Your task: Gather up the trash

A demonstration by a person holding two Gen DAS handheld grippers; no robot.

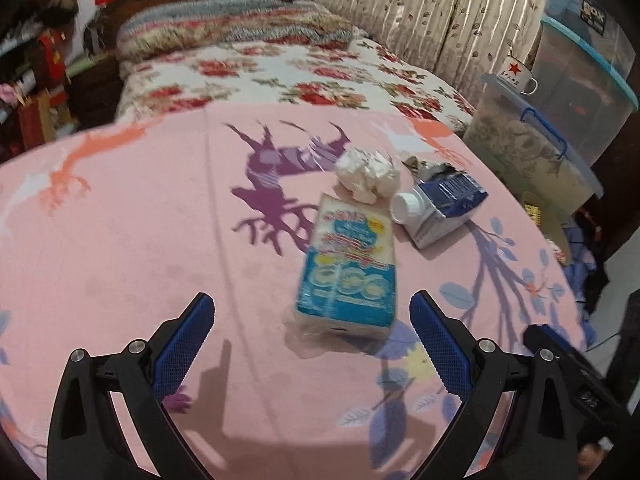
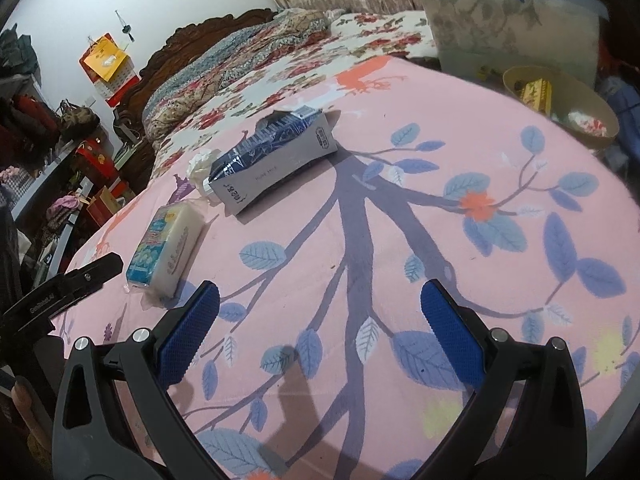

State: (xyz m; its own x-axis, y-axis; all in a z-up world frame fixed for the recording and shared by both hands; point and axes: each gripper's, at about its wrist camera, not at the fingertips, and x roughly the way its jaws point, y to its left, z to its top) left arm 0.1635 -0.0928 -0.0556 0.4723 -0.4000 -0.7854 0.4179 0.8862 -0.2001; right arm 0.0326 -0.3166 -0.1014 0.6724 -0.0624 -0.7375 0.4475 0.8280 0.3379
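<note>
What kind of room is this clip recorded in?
Most likely a home bedroom. A bed with a carved wooden headboard and floral quilt lies beyond the pink blanket, curtains hang behind it, and lidded plastic storage bins stand alongside.

Motion blur smears the tissue pack's (image 1: 347, 268) print at centre frame; the crumpled tissue (image 2: 201, 165), centre left, sits half hidden behind the milk carton (image 2: 272, 160).

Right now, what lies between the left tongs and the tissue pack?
Nothing: in the left wrist view only bare pink blanket separates the open left tongs from the tissue pack, which sits just ahead of the fingertips, nearer the right one.
</note>
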